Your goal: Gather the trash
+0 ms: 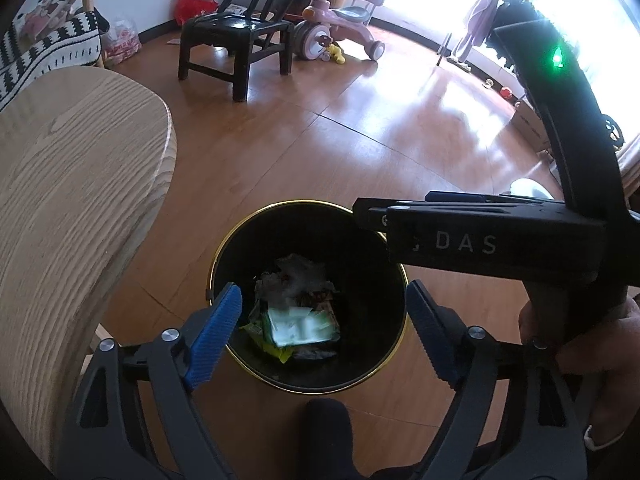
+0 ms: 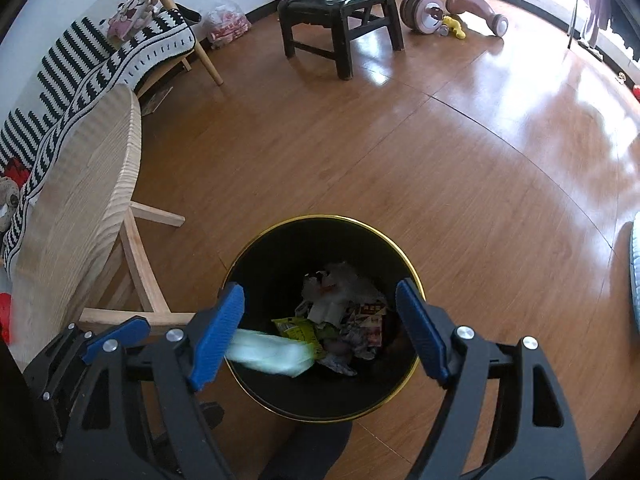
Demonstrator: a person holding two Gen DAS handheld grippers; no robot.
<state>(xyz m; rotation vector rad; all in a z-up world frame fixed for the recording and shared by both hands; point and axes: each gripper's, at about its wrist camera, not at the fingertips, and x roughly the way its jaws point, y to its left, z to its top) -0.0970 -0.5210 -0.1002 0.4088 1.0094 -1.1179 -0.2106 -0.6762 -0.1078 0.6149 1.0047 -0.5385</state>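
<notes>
Both grippers sit right above the black bin with the gold rim (image 1: 304, 389), jaws spread wide with nothing pinched in either. The left gripper (image 1: 322, 330) looks straight down at a pale green wrapper (image 1: 298, 327) lying flat on the trash pile, and only this view catches the right gripper's black body (image 1: 496, 242) to its right with a hand (image 1: 580, 344) on it. The right gripper (image 2: 320, 326) sees what the other doesn't: that pale green wrapper (image 2: 268, 350) blurred just beside its left pad (image 2: 216, 332), plus crumpled printed packets (image 2: 362, 320) deeper in. A light wooden table (image 2: 80, 196) stands off to the left.
</notes>
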